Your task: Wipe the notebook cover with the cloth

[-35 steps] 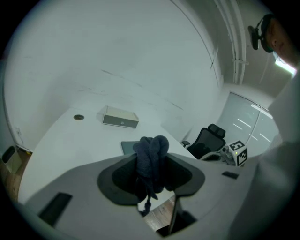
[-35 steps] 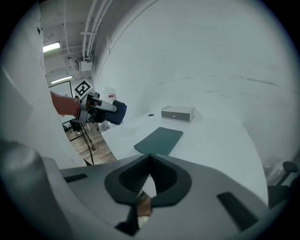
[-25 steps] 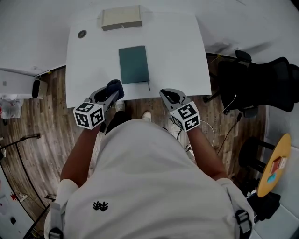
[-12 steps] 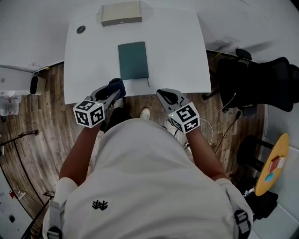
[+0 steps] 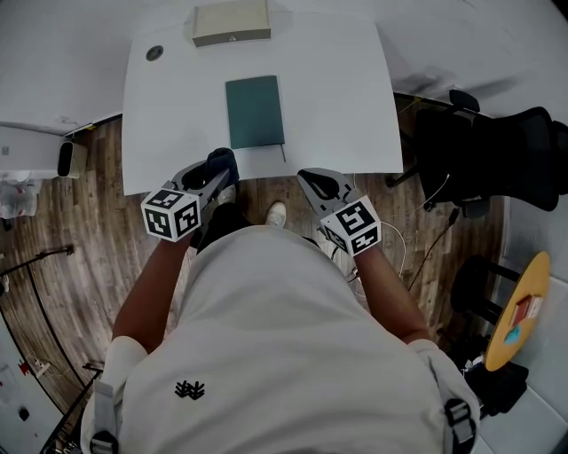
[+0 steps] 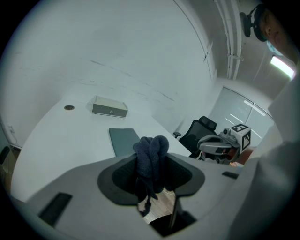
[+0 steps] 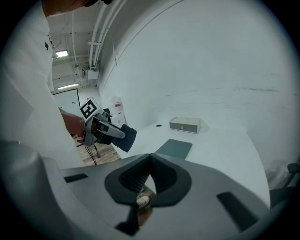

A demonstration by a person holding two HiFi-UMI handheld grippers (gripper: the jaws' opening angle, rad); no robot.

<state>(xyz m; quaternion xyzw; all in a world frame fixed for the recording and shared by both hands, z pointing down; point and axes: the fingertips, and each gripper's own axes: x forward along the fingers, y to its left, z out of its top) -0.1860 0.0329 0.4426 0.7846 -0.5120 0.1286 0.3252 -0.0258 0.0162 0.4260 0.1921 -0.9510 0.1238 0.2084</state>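
A dark teal notebook [image 5: 255,111] lies flat on the white table [image 5: 346,97], near its front edge. My left gripper [image 5: 216,172] hovers just off that edge, left of the notebook, shut on a bunched dark blue cloth [image 5: 222,162]. In the left gripper view the cloth [image 6: 151,149] sticks up between the jaws, with the notebook [image 6: 123,141] beyond it. My right gripper [image 5: 311,179] is at the front edge right of the notebook, its jaws closed together with nothing in them [image 7: 150,163]. From there the notebook [image 7: 174,148] and the cloth [image 7: 125,137] both show.
A beige box [image 5: 231,23] sits at the table's far edge, with a small round grommet [image 5: 155,53] at the far left corner. A black office chair [image 5: 497,155] stands right of the table. Wood floor and cables lie below the front edge.
Both grippers keep nearly the same places at the table's front edge. The head view has shifted slightly, and the cloth stays in the left gripper.
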